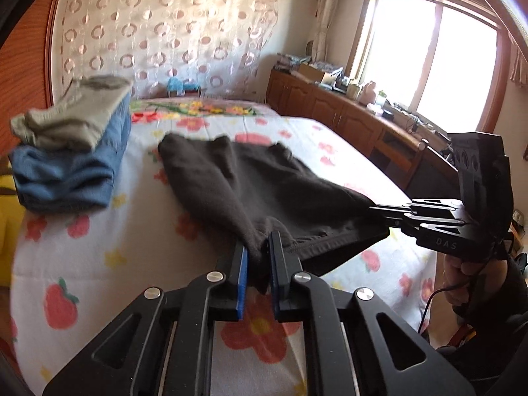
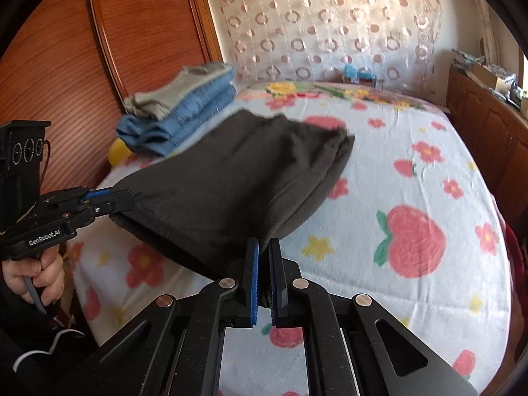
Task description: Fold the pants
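**Left wrist view: dark pants stretched between two grippers over a flowered bed**

Left wrist view shows the left gripper (image 1: pixel 259 257) pinching one near corner of the dark brown pants (image 1: pixel 264 178), cloth bunched between its blue-padded fingers (image 1: pixel 242 274). At 3 o'clock the right gripper (image 1: pixel 379 213) is clamped on the other near corner, so the hem edge hangs taut between them, lifted off the bed. The far end of the pants lies on the bedspread (image 1: pixel 99 247), a white cover printed with red strawberries, pink flowers and yellow stars.

At 10 o'clock a stack of folded clothes (image 1: pixel 72 151) sits on the bed: grey-green garment on top, blue denim beneath. Beyond the bed hangs a sheer curtain (image 1: pixel 165 33) with ring patterns. At 2 o'clock a bright window (image 1: pixel 435 59) stands above a row of wooden cabinets (image 1: pixel 330 105) cluttered with small items.

From the right wrist view, the right gripper (image 2: pixel 264 257) grips the pants (image 2: pixel 247 171), and the left gripper (image 2: pixel 112 203) holds the opposite corner at 9 o'clock. A wooden wardrobe panel (image 2: pixel 115 33) rises at 10 o'clock behind the stack (image 2: pixel 178 105).
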